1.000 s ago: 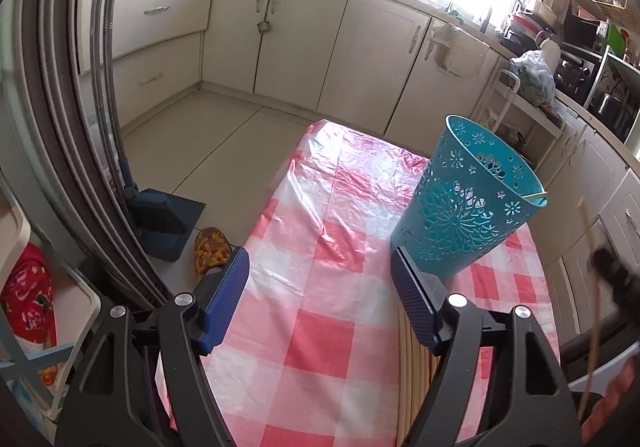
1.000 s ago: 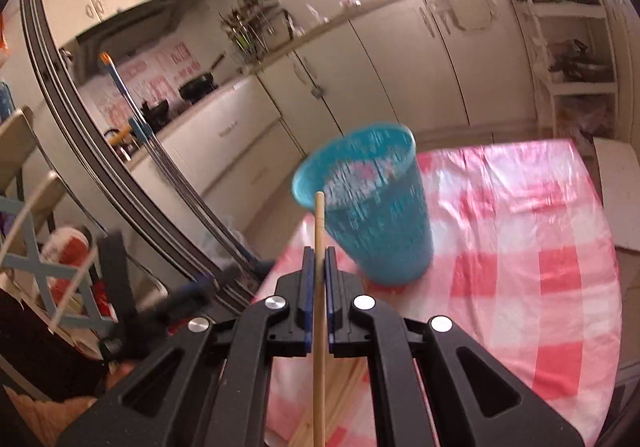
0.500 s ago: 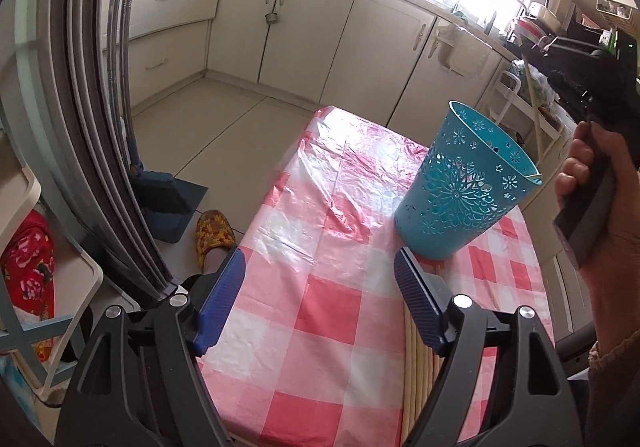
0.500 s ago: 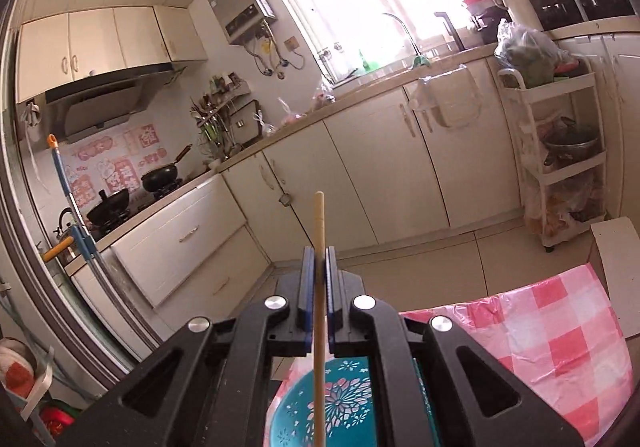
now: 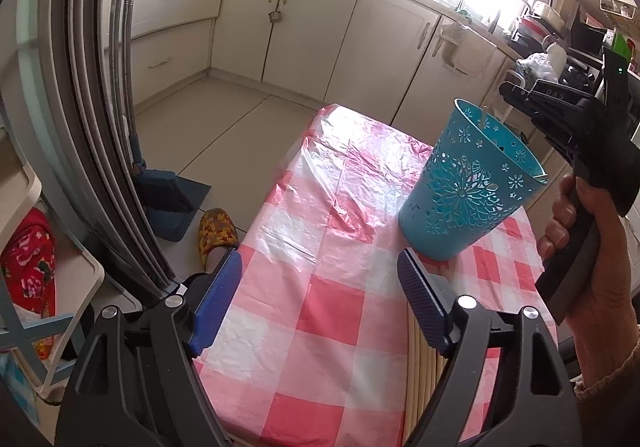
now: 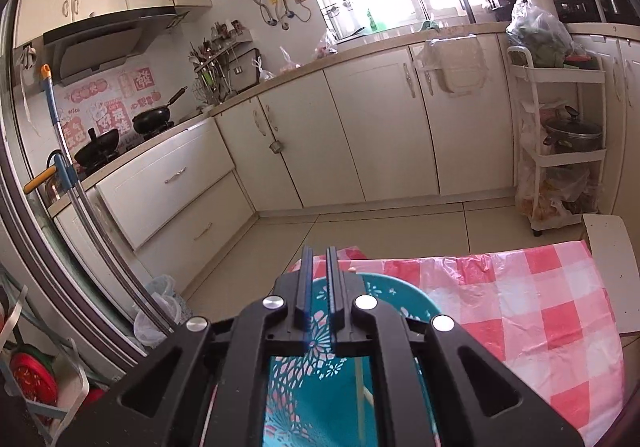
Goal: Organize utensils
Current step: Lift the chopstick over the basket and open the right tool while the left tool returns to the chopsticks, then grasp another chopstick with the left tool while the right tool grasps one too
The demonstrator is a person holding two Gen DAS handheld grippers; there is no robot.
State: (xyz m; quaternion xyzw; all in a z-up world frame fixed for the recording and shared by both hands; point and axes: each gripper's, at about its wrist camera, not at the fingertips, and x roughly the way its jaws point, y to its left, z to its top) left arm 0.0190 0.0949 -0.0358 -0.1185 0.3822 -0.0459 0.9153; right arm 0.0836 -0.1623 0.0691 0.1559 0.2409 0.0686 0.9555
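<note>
- The right gripper [image 6: 320,259] hangs directly over the mouth of the turquoise cutout basket [image 5: 472,183], its 2 fingers drawn to a narrow slit with nothing between them; a slight parting has just begun.
- Below those fingers, 1 pale chopstick [image 6: 362,391] stands inside the basket, leaning against its inner wall; in the left wrist view its tip [image 5: 483,118] pokes just above the far rim.
- A hand [image 5: 592,271] grips the black handle of the right gripper at the right edge of the left wrist view, with the tool's body reaching out above the basket.
- The left gripper [image 5: 320,299] is released, its blue pads [image 5: 218,303] standing wide apart and holding nothing; the jaws have just been opening further.
- A row of loose chopsticks [image 5: 424,375] lies side by side on the near right of the table, partly under the left gripper's right finger and just short of the basket's base.
- The basket stands upright on the right side of a pink-and-white checked tablecloth [image 5: 320,239], which covers the table.
- On the floor to the left, a patterned slipper [image 5: 216,235] sits near a dark blue dustpan [image 5: 176,203].
- Cream kitchen cabinets [image 6: 360,135] line the far wall beneath a bright window.
</note>
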